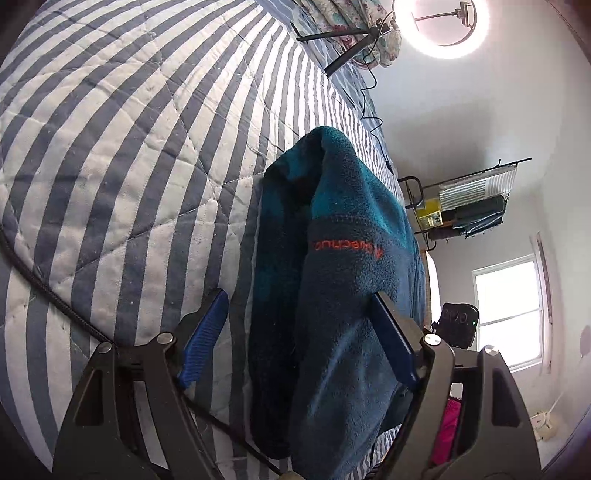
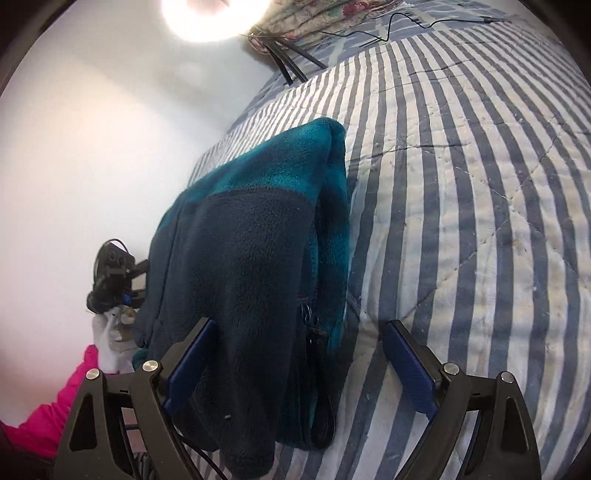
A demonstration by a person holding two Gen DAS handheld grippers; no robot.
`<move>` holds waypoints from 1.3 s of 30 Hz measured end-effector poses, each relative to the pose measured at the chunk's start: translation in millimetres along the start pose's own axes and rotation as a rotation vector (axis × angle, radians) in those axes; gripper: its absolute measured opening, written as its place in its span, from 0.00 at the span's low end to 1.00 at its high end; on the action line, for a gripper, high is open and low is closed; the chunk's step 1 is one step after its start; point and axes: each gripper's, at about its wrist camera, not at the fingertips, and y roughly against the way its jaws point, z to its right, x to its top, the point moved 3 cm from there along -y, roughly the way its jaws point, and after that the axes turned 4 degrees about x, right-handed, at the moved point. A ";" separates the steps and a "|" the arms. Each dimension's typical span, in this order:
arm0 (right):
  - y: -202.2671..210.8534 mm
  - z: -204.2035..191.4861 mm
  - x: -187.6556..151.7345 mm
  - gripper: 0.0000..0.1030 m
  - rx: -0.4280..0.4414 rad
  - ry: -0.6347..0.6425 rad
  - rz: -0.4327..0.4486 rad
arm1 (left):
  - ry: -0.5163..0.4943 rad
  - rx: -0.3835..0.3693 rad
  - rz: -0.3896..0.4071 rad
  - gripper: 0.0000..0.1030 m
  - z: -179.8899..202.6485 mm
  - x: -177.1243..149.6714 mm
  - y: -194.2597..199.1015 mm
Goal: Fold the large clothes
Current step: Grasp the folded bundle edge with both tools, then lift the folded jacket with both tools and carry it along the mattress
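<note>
The near end of the fleece jacket runs under my two grippers and off the lower edge in both views, so I cannot see how it ends there. It lies folded into a long narrow pile on the striped quilt of the bed, close to the bed's edge.

My left gripper has its jaws released and wide. The jacket is between them; the right pad lies against the fleece, the left pad is apart from it, over the quilt. My right gripper is also released, its jaws wide, one pad at the dark fleece, the other above bare quilt.

Only the left view shows the orange lettering on the jacket, upside down and hard to read, and also a window and a rack. Only the right view shows the dark zipper pull and a pink sleeve. The ring light is overexposed in both.
</note>
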 end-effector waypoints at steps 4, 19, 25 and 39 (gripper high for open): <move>-3.9 8.4 7.4 0.81 0.077 -0.052 0.023 | -0.014 0.006 0.000 0.72 6.3 4.8 -7.3; -16.8 -16.4 8.8 0.41 0.065 -0.026 0.023 | -0.111 0.129 0.030 0.28 54.3 16.2 -32.7; -7.8 -44.3 11.9 0.33 -0.043 0.046 0.024 | -0.172 0.191 0.071 0.22 84.3 15.8 -29.9; 18.1 -107.4 9.2 0.29 -0.264 0.212 0.016 | -0.305 0.266 0.129 0.20 136.4 -3.8 -4.3</move>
